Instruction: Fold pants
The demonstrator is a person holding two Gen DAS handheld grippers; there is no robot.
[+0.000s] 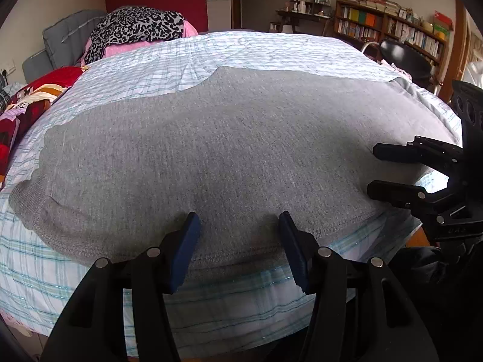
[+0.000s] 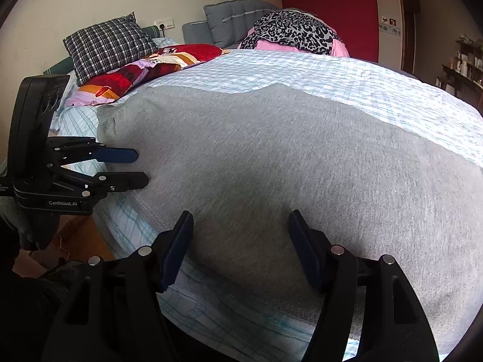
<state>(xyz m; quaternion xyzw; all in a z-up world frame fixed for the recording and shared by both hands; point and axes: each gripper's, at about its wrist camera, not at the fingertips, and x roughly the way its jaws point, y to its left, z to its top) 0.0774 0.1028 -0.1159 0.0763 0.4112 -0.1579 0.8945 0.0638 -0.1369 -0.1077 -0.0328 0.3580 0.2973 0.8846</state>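
Observation:
Grey knit pants (image 1: pixel 211 144) lie flat across the bed, also filling the right wrist view (image 2: pixel 286 166). My left gripper (image 1: pixel 238 226) is open, its blue-padded fingers just over the pants' near hem edge, holding nothing. It shows from the side in the right wrist view (image 2: pixel 142 169). My right gripper (image 2: pixel 241 226) is open above the near edge of the pants, empty. It appears at the right in the left wrist view (image 1: pixel 371 172), fingers apart over the fabric.
The bed has a light blue plaid sheet (image 1: pixel 151 75). A leopard-print cloth (image 2: pixel 292 30), pink fabric, a checked pillow (image 2: pixel 108 45) and a red patterned pillow (image 2: pixel 151 66) sit at the head. A bookshelf (image 1: pixel 392 27) and black chair (image 1: pixel 404 57) stand beyond.

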